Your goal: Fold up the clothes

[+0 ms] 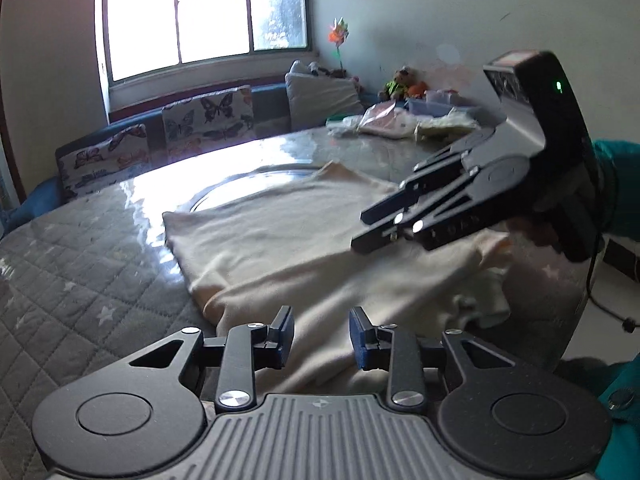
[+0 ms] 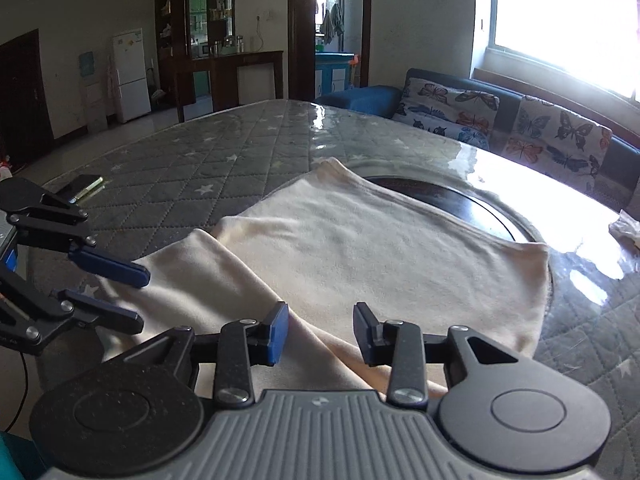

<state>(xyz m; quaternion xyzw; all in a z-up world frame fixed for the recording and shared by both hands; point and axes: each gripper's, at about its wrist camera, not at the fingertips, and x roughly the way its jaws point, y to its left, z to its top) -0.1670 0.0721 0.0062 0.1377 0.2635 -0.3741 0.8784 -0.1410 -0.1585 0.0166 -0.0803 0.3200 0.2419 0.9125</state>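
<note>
**Both grippers open above the cream garment**

A cream garment (image 2: pixel 360 248) lies partly folded near the table's (image 2: pixel 224 152) near edge, over a dark round inset (image 2: pixel 452 196). The left gripper (image 1: pixel 322 334) hangs above the cloth's near side, jaws apart and empty. The right gripper (image 2: pixel 320 328) likewise has its jaws apart, holding nothing. A dark phone (image 2: pixel 82 186) lies toward the table's left edge.
</note>
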